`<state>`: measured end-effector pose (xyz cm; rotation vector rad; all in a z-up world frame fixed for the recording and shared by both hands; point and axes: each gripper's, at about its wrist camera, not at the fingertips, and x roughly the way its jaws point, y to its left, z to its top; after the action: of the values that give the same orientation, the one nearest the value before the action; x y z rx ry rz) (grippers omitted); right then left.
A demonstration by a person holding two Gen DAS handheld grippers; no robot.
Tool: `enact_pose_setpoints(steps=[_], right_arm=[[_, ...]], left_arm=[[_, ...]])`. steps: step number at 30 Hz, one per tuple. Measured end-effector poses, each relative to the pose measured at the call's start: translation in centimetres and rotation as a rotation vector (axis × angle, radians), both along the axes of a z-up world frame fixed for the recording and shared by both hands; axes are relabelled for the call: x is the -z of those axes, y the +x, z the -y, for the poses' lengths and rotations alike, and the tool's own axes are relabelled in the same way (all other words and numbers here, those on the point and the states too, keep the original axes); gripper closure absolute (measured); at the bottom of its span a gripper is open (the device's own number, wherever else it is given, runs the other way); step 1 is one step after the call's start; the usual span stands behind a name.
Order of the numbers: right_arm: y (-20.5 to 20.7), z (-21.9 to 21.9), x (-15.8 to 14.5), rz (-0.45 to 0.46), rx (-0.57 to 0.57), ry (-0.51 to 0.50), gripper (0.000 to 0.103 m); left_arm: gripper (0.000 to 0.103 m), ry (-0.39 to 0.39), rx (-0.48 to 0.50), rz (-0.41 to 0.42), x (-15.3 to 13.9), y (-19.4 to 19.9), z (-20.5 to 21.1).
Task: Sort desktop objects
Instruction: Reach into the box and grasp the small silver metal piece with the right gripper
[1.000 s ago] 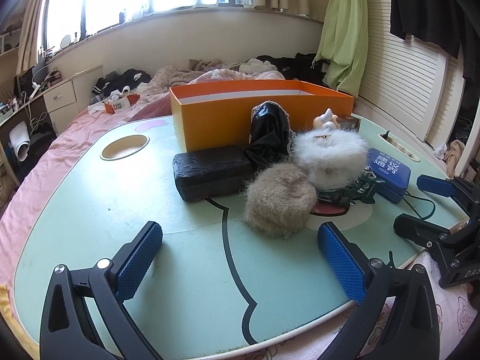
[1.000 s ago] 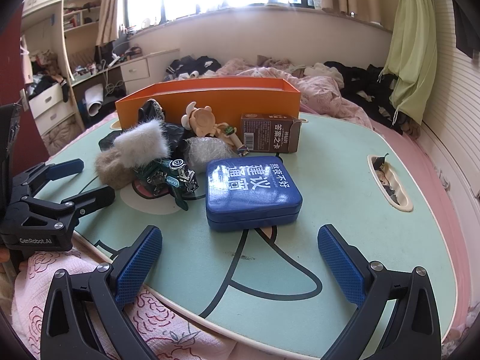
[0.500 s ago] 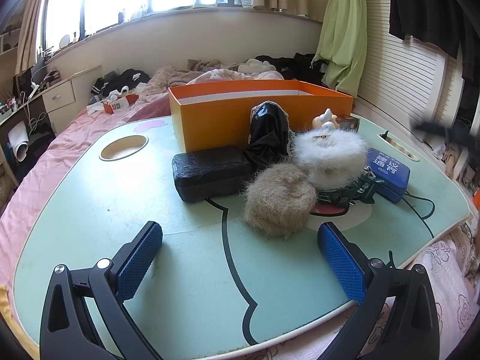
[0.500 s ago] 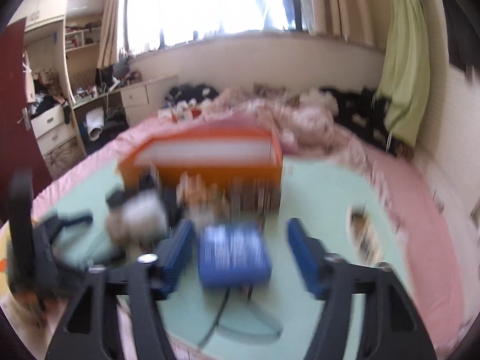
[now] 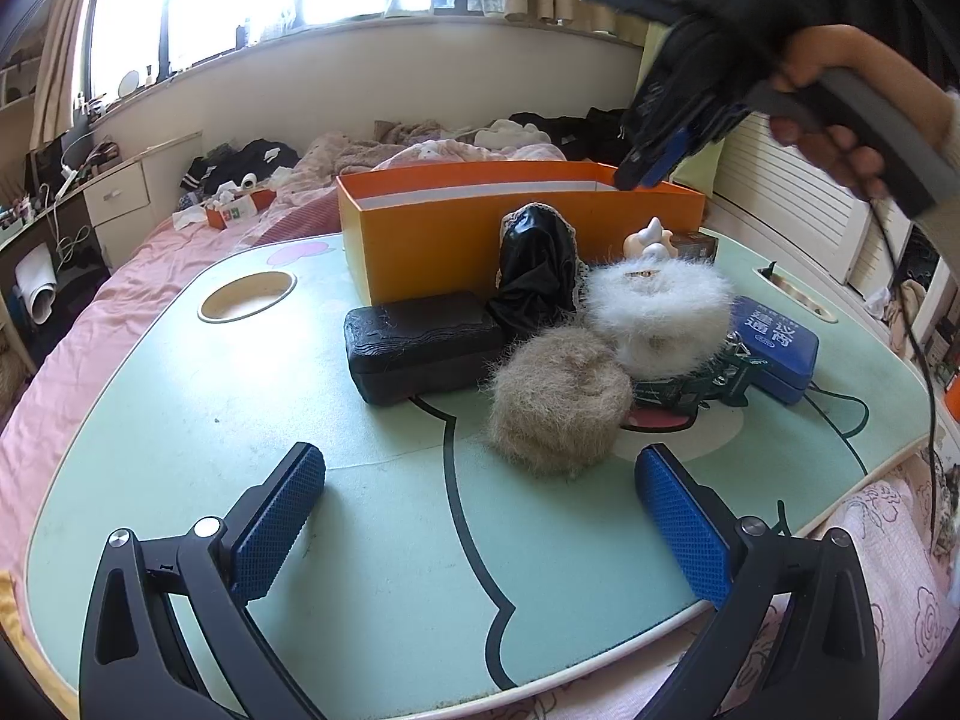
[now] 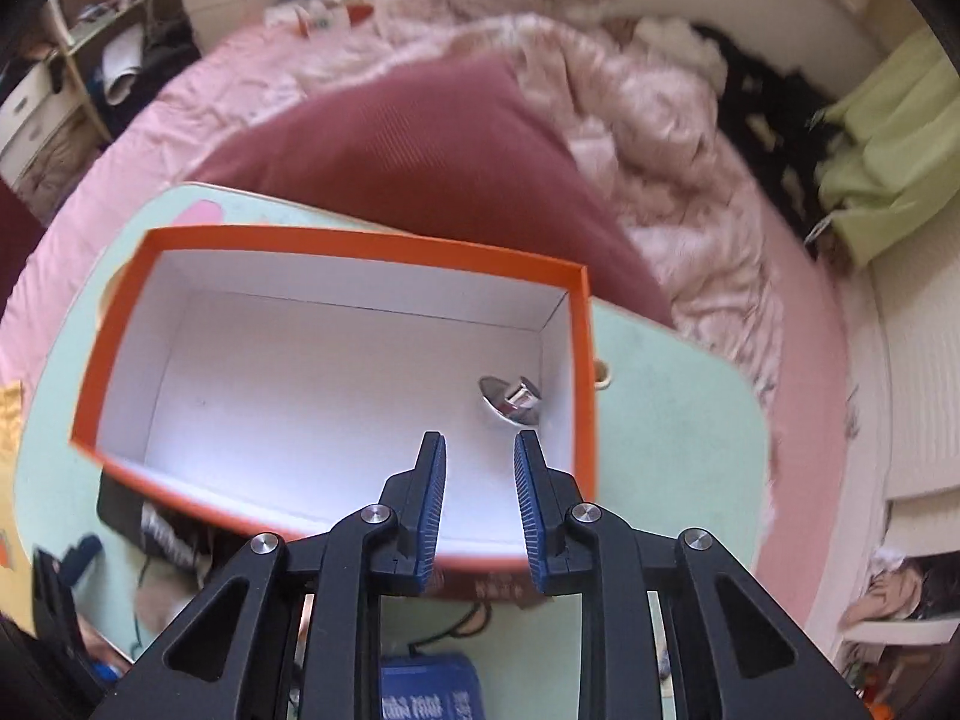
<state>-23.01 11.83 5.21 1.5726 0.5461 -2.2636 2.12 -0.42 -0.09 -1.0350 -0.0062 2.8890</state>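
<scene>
While the pile waits on the table: nothing from it has gone into the box yet, by the look of things.

Orange box: it stands at the far side of the green lap table, open at the top, so things can be dropped straight in. Its white floor is bare except for a small shiny metal piece near the right wall; what that piece is I cannot say from this blurred view.

Right gripper: it hangs above the box's near right corner, pointing steeply down into it. Its jaws are closing, a narrow gap is left, and nothing lies between the pads. The left wrist view shows a person's hand holding it high over the box rim.

Left gripper: it is low over the near edge of the table, fingers spread wide and empty, aimed at the pile as if ready for a pick.

Pile to sort: the black case, tan fluffy ball, white fluffy ball, black pouch and blue tin crowd together just in front of the box, touching or overlapping. That probably keeps each carry short.

Likely snag: the fluffy balls rest against their neighbours, so lifting one may drag another.
</scene>
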Motion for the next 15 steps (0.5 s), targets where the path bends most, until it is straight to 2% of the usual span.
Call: enact_pose_setpoints(steps=[2,6,8,11,12,13,14,15], right_arm=[[-0.6,0.3,1.0,0.018,0.008,0.041,0.081],[-1.6,1.4,3.2,0.025,0.025,0.153,0.063],[-2.3,1.7,4.5,0.06,0.023,0.167,0.062],[-2.6,2.0,5.4,0.057,0.02,0.155,0.062],[-2.4,1.9,5.3,0.048,0.017,0.147,0.067],[-2.2,2.0,5.3,0.048,-0.01,0.14,0.088],[-2.1,2.1,5.4,0.089,-0.036,0.093,0.101],[-1.8,1.9,5.3,0.101,-0.041,0.067,0.102]], left_arm=[[0.0,0.0,0.0,0.0,0.0,0.0,-0.1],[0.0,0.0,-0.001,0.0,0.0,0.0,0.0],[0.0,0.0,-0.001,0.0,0.0,0.0,0.0],[0.0,-0.002,0.002,-0.002,0.0,0.0,-0.1],[0.0,-0.001,0.002,-0.002,-0.1,-0.1,-0.1],[0.0,-0.002,0.003,-0.002,-0.1,-0.1,-0.1],[0.0,-0.002,0.002,-0.002,0.0,-0.1,-0.1],[0.0,-0.002,0.002,-0.002,-0.1,-0.1,-0.2]])
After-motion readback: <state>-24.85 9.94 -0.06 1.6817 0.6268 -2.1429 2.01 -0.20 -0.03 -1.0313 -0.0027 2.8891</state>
